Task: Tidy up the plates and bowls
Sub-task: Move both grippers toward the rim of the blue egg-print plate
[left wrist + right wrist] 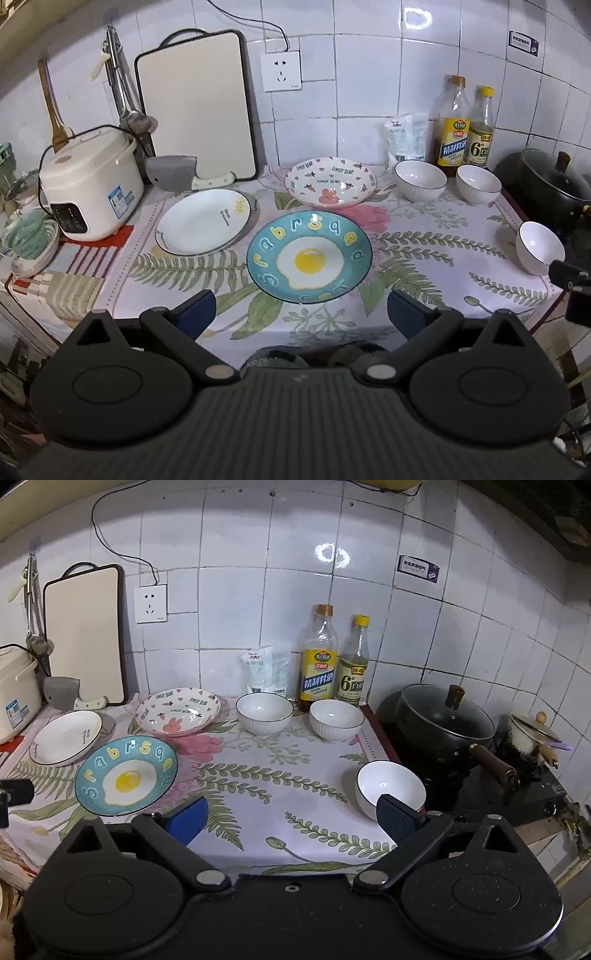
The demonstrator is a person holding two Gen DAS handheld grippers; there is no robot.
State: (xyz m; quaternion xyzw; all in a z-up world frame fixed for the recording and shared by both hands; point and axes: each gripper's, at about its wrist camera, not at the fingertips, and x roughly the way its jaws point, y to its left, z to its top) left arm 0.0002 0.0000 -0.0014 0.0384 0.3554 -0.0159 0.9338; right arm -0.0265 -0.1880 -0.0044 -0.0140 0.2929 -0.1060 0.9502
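On the floral cloth lie three plates: a blue fried-egg plate (309, 256) (126, 774), a white plate with a sun (204, 221) (65, 737) to its left, and a pink rabbit plate (331, 181) (178, 710) behind. Three white bowls stand apart: two at the back (420, 180) (478, 184) (264, 708) (336, 718), one near the right edge (540, 246) (388, 782). My left gripper (301, 314) is open and empty, just in front of the blue plate. My right gripper (291, 819) is open and empty, its right finger in front of the near bowl.
A rice cooker (90, 182), cleaver (173, 173) and cutting board (197, 107) stand at the back left. Two bottles (317, 661) (354, 664) and a bag (267, 670) stand against the tiled wall. A black lidded wok (445, 716) and small pot (530, 736) sit on the stove at right.
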